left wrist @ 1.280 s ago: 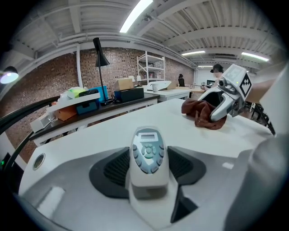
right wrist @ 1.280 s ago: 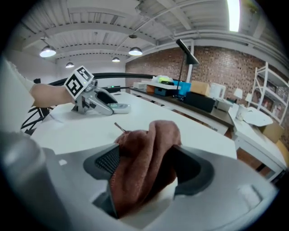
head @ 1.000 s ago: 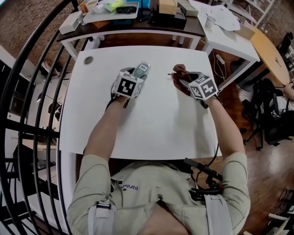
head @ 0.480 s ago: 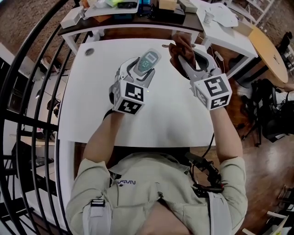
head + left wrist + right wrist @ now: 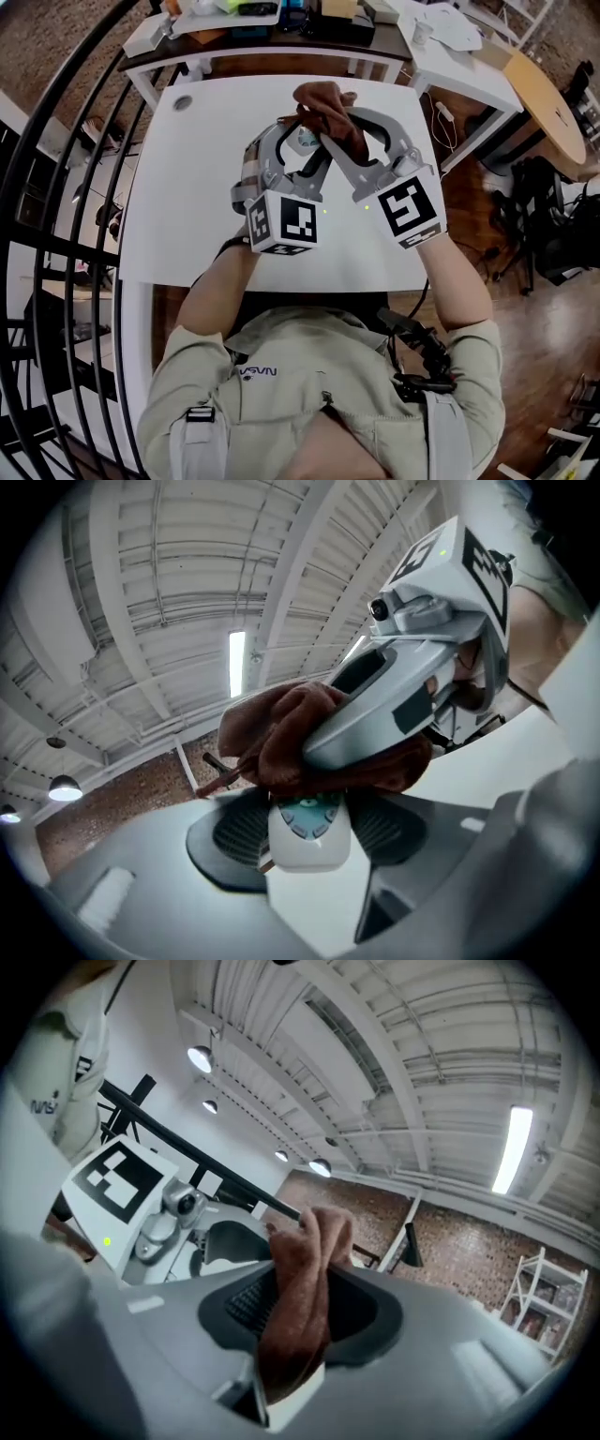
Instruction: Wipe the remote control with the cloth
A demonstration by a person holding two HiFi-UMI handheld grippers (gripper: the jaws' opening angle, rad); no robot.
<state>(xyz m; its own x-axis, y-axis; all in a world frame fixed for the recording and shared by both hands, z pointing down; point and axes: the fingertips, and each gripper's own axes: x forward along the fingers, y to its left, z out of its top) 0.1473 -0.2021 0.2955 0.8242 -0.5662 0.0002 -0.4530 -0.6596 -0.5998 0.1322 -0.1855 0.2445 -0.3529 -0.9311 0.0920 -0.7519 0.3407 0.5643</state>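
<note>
Remote control (image 5: 307, 832): white rounded casing with a pale blue-green panel of small buttons. It sits lengthwise between the jaws of the left tongs (image 5: 292, 142), near end toward the tongs' body. The black ribbed pads press on both its sides, so the left tongs are clamped on it. The remote is held up in the air over the white table (image 5: 187, 197), not resting on it.

Cloth (image 5: 298, 1288): reddish brown, soft, bunched into folds. The right tongs (image 5: 336, 120) have their jaws closed on it, pinching a thick fold between the pads. A loose tuft stands up beyond the tips. In the left gripper view the cloth covers the far end of the remote and only the button end shows beneath it. Cloth and remote appear to be in contact there.

Pose: both of the person's forearms reach forward above the near half of the table. The two tongs point roughly level and angle inward, so their tips meet over the table's middle. The right tongs lie across the top of the left ones. The left marker cube (image 5: 284, 223) and right marker cube (image 5: 410, 208) face upward, close to each other.
</note>
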